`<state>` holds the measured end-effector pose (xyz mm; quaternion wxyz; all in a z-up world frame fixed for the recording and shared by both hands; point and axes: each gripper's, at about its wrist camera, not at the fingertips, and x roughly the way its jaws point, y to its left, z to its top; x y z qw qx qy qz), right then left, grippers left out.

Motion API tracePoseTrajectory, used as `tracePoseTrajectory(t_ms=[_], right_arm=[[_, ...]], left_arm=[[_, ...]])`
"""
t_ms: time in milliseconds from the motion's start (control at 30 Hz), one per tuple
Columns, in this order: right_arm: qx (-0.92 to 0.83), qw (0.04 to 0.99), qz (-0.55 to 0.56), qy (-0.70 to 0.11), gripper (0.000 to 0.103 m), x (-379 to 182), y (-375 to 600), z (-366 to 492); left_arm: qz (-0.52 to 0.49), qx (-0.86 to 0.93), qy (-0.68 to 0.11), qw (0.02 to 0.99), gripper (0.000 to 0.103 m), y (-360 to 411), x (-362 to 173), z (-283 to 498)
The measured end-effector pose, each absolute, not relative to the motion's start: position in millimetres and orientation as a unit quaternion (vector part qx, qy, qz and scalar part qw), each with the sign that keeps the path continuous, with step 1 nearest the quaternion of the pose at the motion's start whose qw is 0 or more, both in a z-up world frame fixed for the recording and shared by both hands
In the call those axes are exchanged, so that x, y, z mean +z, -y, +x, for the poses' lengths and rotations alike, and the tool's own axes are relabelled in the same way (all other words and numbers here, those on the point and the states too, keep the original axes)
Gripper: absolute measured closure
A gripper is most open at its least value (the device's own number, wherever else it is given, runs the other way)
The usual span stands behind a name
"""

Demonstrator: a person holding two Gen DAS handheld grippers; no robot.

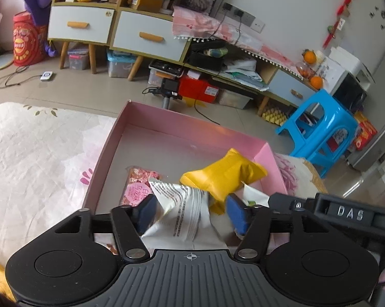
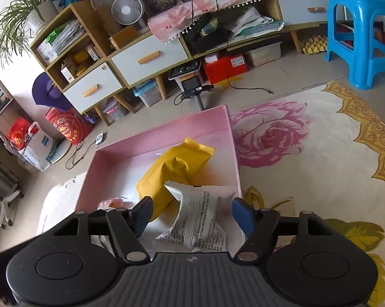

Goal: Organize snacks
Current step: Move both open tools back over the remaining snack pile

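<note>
Right wrist: wide hand-held gripper (image 2: pixel 191 216) (around white packet (image 2: pixel 200 220)).

Tiled floor (image 1: pixel 64 87); blue stool (image 2: pixel 361 35); sideboard (image 2: pixel 146 58)

The left hand-held gripper (image 1: pixel 190 213) hangs spread over a white packet (image 1: pixel 184 204) in the pink box (image 1: pixel 138 125), beside a yellow packet (image 1: pixel 223 176) and a pink packet (image 1: pixel 136 186).
</note>
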<state>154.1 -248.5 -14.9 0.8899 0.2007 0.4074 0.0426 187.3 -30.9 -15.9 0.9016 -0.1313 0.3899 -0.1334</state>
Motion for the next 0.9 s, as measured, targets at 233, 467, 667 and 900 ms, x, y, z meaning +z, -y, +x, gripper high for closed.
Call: tracePoseTrajectory(t_ms=[233,467,667,900], right_arm=[[0.045,0.897,0.175,-0.403,0.032,-3.8,249.5,140.4],[0.045,0.897,0.152,-0.412,0.023,3.8,252.4,122.0],[0.044,0.895,0.135,-0.424,0.019,5.8,251.5,108.7],[0.051,0.880,0.139,-0.451,0.015,1.5,248.1,94.8]], left_arm=[[-0.100,-0.145,-0.392,0.903,0.024,33.3,-2.7,170.8],[-0.076,-0.147,-0.407,0.898,0.017,24.9,2.9,151.1],[-0.062,-0.144,-0.421,0.893,0.013,14.1,4.6,133.8],[-0.058,-0.150,-0.444,0.882,0.011,1.2,3.2,115.4]])
